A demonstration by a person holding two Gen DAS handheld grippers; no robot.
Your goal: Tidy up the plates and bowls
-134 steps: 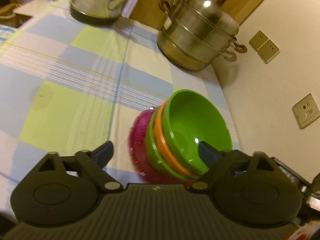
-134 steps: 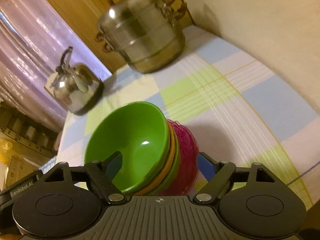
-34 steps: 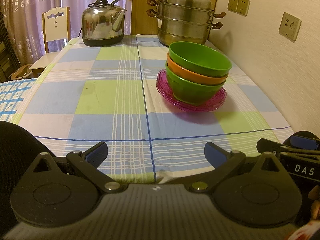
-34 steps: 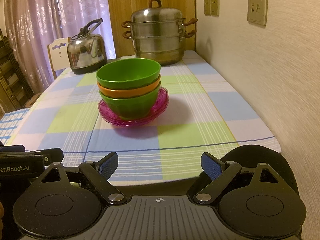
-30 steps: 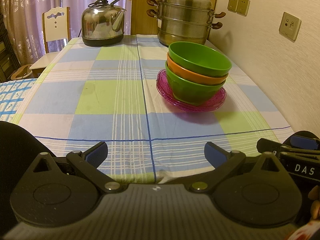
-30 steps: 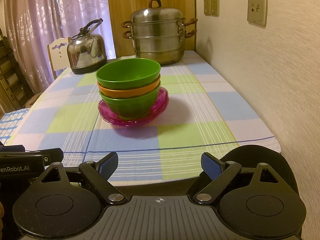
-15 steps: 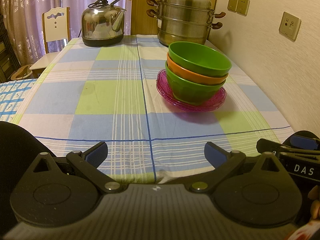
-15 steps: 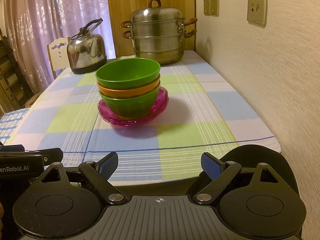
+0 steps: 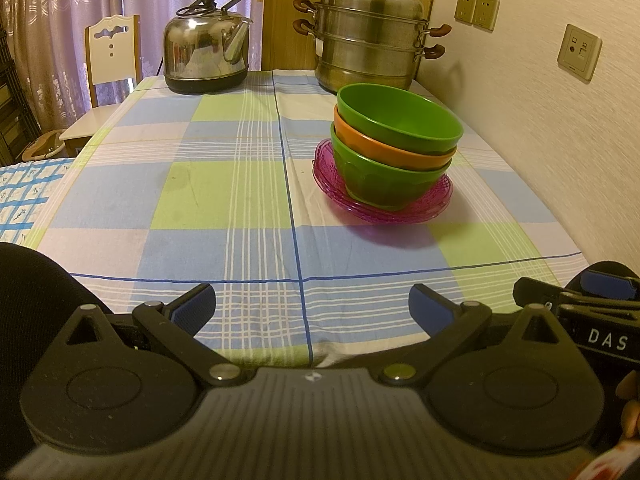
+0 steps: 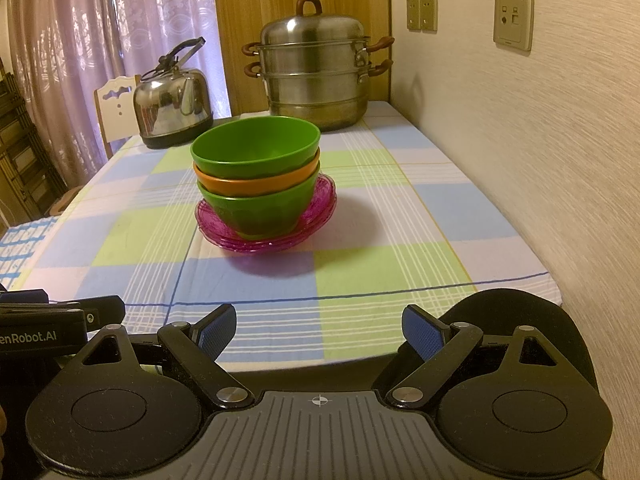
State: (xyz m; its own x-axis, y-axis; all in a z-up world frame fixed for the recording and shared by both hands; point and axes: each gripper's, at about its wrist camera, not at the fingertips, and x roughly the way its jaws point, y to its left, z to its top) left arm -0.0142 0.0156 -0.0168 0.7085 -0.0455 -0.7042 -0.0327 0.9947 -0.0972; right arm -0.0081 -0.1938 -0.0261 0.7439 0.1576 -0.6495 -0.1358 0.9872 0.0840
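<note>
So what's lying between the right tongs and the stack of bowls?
Nothing but bare checked tablecloth between the right tongs and the bowls, in the right wrist view.

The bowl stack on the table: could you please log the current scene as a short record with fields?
stack: green bowl nested in orange bowl nested in second green bowl
base: pink plates under the bowls
surface: checked tablecloth
behind stack: kettle, steamer pot
left gripper: open, holds nothing, short of the stack
right gripper: open, holds nothing, short of the stack
</note>
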